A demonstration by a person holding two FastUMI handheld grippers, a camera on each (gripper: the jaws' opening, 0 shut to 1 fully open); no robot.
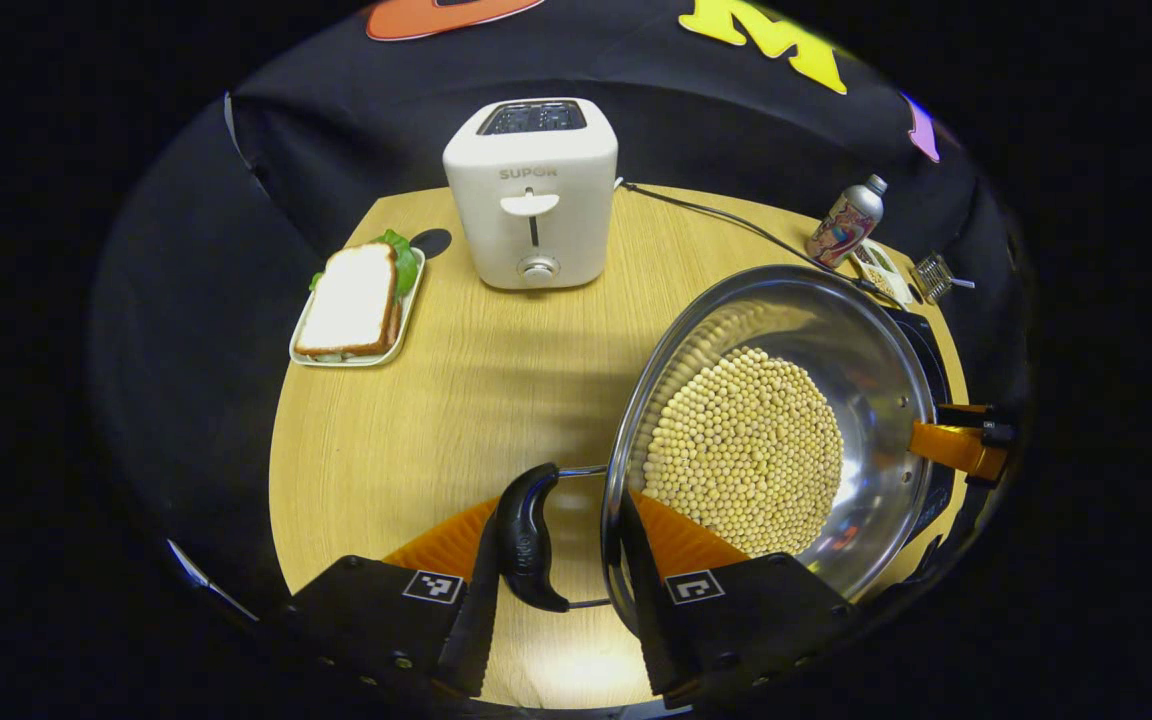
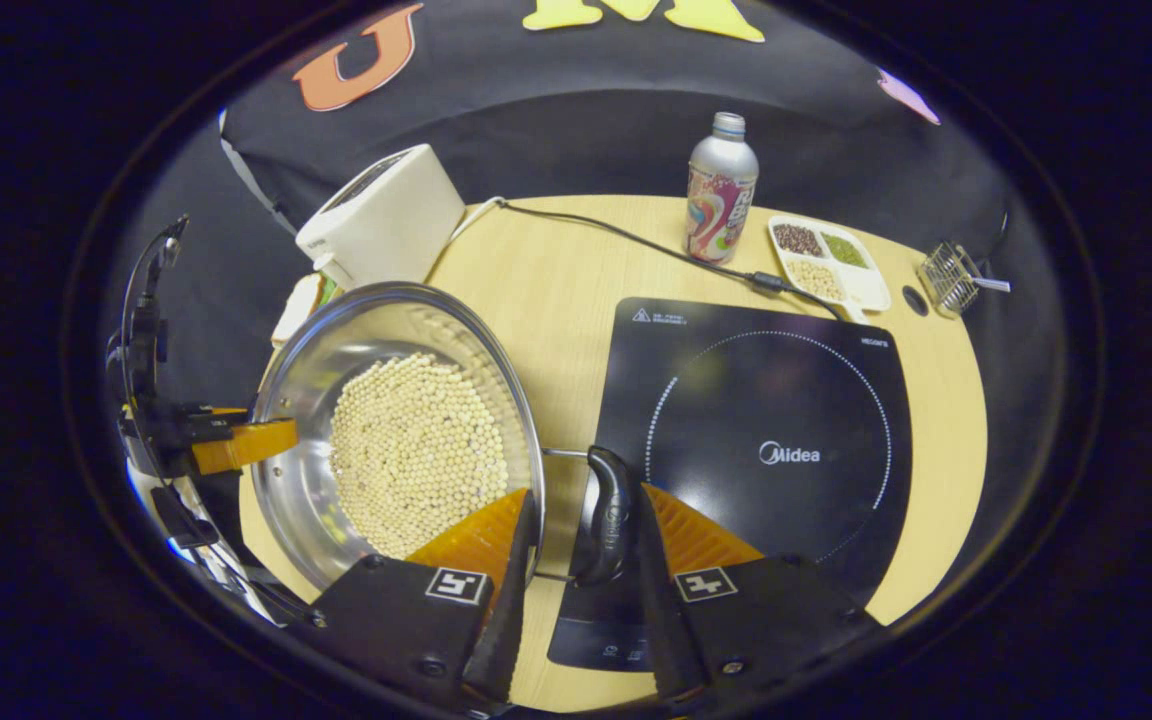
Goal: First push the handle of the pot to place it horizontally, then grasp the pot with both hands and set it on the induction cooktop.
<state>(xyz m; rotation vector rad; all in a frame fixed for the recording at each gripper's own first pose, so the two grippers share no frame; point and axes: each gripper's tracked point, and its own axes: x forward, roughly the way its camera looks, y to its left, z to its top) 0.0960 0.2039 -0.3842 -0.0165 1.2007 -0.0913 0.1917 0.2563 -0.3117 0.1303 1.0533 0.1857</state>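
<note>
Gripping pot (image 1: 776,440) level, handles (image 1: 528,535) pointing sideways

Bright overhead light, soft shadows on the table (image 1: 386,430), glare inside the pot (image 1: 876,400), fisheye-bent edges.

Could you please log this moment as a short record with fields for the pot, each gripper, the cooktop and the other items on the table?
pot: steel, holds pale beans, tilted, beside the cooktop, not on it
left gripper: straddles the pot's black handle and rim
right gripper: straddles the other handle and rim
induction cooktop: black, nothing on its ring
table: toaster, sandwich plate, bottle, snack tray, small wire basket
</note>
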